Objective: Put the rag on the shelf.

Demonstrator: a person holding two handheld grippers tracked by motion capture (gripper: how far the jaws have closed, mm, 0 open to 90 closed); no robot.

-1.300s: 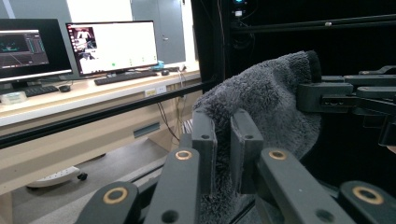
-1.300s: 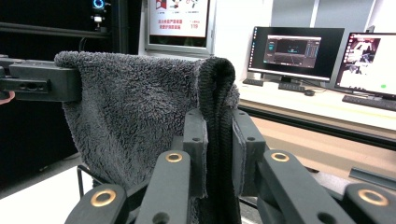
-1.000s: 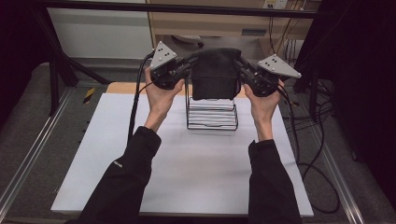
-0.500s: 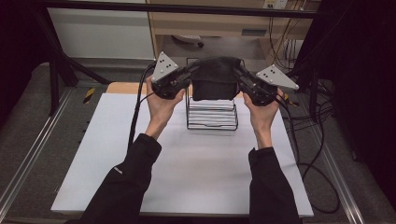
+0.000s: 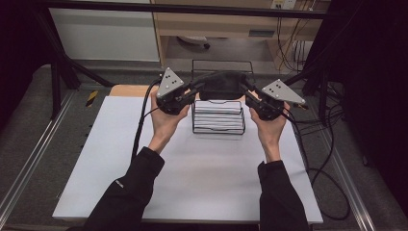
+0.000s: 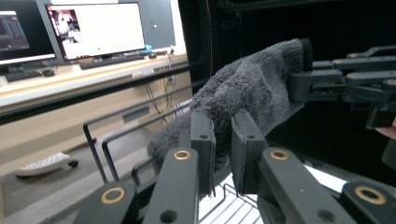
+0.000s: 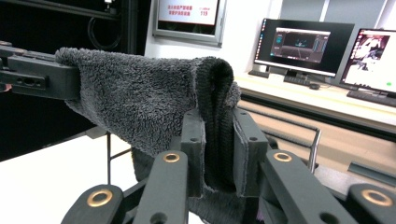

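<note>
Towel over rack, pinched both ends

Towel stretched left-right between left gripper and right gripper, each clamped on one end. Hanging just above far side of wire rack. Both hands equally near; likely drape next.

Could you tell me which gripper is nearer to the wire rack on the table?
Neither is clearly nearer: the left gripper and right gripper flank the wire rack, holding the dark towel above it.
</note>
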